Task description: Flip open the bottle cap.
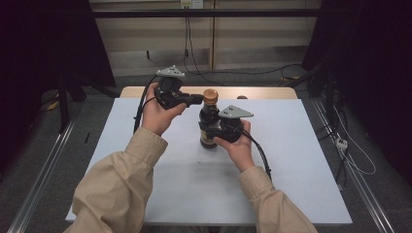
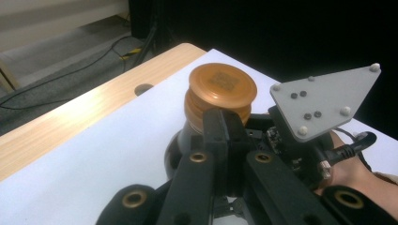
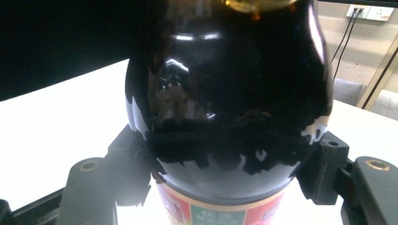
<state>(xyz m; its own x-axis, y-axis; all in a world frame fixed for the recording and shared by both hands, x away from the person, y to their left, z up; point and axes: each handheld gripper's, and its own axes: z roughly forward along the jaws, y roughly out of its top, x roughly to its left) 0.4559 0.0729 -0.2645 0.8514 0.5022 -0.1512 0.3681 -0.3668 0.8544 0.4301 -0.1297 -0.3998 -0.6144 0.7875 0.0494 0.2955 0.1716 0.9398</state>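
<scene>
A dark glass sauce bottle [image 1: 209, 124] with an orange-brown cap [image 1: 210, 95] stands upright near the middle of the white table [image 1: 291, 160]. My right gripper [image 1: 210, 130] is shut on the bottle's belly. In the right gripper view its jaws press both sides of the bottle [image 3: 230, 93] just above the coloured label [image 3: 220, 213]. My left gripper [image 1: 198, 99] comes in from the left at cap height. In the left gripper view its jaws [image 2: 224, 123] lie together, tips touching the neck just under the cap [image 2: 220, 86].
A bare wooden strip [image 1: 262, 92] with a round hole runs along the table's far edge. Cables lie on the grey floor [image 1: 252, 73] behind. Metal rails [image 1: 362, 189] flank the table. The right gripper's grey plate [image 2: 324, 101] sits close beside the cap.
</scene>
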